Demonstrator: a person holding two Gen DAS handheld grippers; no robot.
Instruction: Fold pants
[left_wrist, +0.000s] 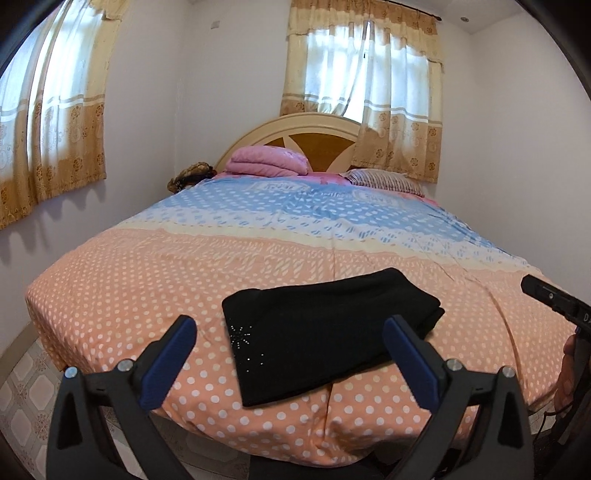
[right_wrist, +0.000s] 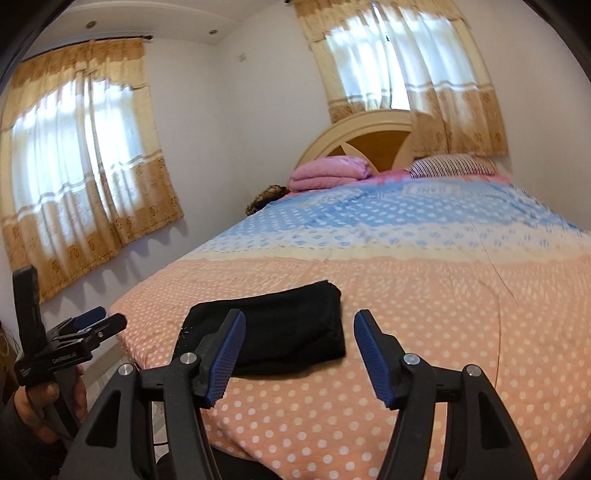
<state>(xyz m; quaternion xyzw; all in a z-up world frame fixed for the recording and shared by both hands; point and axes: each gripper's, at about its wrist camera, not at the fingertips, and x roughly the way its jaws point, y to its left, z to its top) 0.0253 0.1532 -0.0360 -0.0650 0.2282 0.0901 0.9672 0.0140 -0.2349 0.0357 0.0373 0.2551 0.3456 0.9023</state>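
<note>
My left gripper (left_wrist: 290, 347) hangs wide apart with nothing between its ribbed blue pads (left_wrist: 168, 363). My right gripper (right_wrist: 299, 354) gapes too, empty. Just ahead and below both, the pants (left_wrist: 325, 328) lie folded into a soft black rectangle, with tiny sparkly studs, flat on the dotted peach bedspread (left_wrist: 147, 280).

White lettering on bedspread (left_wrist: 295, 236) blue band, unreadable, partial "DA" on right gripper (left_wrist: 554, 299) body

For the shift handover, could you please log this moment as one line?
folded black fabric pants: lying on polka-dot bedspread | left gripper: open, empty | right gripper: open, empty
</note>
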